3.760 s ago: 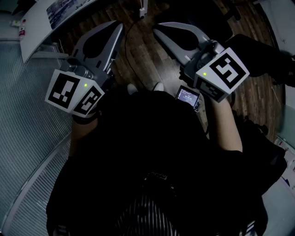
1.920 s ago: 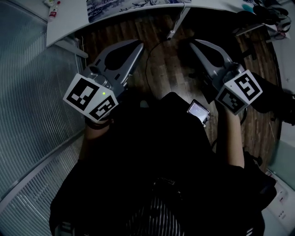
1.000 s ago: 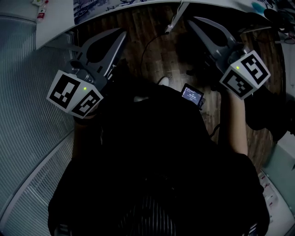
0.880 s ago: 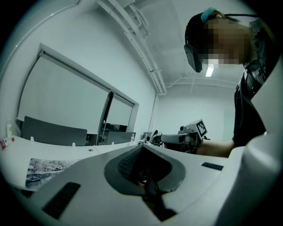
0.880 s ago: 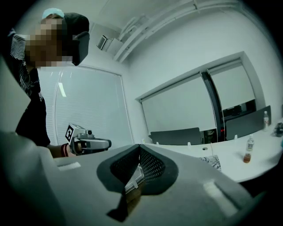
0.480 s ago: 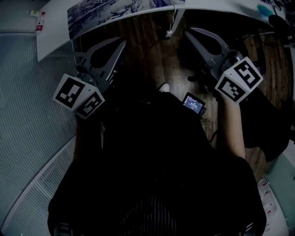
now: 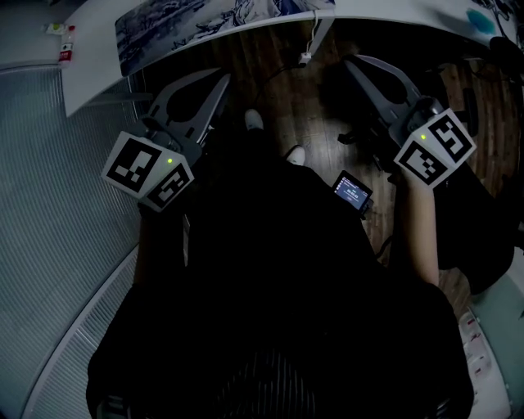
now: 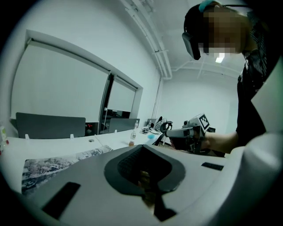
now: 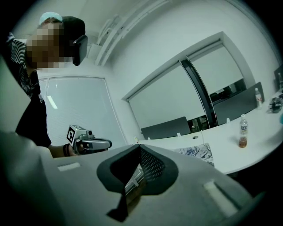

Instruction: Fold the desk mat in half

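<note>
The desk mat [image 7: 214,18], printed with a blue-grey landscape, lies flat on the white desk [image 7: 98,57] at the top of the head view. It also shows in the left gripper view as the mat [image 8: 57,161] and in the right gripper view as the mat [image 9: 197,151]. My left gripper [image 7: 221,79] and right gripper [image 7: 354,61] hang in the air over the wooden floor, short of the desk edge. Both are shut with nothing between their jaws. Neither touches the mat.
A cable with a plug [image 7: 306,56] dangles from the desk edge between the grippers. A small lit screen [image 7: 353,192] is clipped at the person's waist. A bottle [image 9: 242,131] stands on the desk right of the mat. Ribbed glass panels [image 7: 57,245] run along the left.
The desk and mat have come further into the head view. Both grippers stay shut and empty in front of the body, the right one a little lower.
</note>
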`<state>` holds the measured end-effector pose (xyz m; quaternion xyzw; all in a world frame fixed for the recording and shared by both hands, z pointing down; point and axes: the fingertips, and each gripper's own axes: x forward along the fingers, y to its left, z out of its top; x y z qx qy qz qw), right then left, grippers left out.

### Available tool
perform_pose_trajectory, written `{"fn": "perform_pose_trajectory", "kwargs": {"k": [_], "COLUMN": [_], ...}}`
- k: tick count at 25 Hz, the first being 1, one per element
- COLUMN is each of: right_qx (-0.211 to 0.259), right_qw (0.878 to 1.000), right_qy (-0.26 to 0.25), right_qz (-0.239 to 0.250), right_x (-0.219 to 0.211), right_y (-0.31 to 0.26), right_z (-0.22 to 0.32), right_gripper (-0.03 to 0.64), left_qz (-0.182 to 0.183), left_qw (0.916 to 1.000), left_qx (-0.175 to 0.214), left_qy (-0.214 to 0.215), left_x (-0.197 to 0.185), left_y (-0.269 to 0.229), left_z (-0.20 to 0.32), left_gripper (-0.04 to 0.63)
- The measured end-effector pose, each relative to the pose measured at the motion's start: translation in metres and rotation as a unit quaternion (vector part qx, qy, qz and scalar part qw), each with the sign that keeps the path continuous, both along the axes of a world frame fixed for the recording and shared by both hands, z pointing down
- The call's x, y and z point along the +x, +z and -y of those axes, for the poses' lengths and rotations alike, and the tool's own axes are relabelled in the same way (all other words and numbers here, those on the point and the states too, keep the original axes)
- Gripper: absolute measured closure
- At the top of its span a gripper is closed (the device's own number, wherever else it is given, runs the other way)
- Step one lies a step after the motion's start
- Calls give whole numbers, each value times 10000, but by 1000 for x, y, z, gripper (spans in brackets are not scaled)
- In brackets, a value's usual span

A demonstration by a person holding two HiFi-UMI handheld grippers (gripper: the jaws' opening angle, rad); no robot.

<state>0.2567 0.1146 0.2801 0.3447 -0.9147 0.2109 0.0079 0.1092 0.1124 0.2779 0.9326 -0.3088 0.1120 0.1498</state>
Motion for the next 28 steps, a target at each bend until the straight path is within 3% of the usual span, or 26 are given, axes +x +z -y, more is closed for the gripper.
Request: {"fn": "perform_pose_trajectory", "kwargs": {"k": [11, 19, 28], "right_qx": [203, 245, 164], "right_qw": [9975, 9950, 9925], "right_qy": [559, 862, 995], "right_qz": [-394, -440, -693], "right_x": [-9, -39, -68], "right_y": [-36, -51, -50], "right_z": [74, 122, 157], "right_gripper": [612, 612, 612], "left_qz": [-466, -599, -774], "left_qw": [9968, 9940, 9927], "left_qx": [415, 430, 346], "left_qy": [494, 809, 857], "left_x": [-12, -43, -82], "left_y": [-42, -46, -36], "left_z": [91, 132, 163], "left_gripper": [589, 589, 589]}}
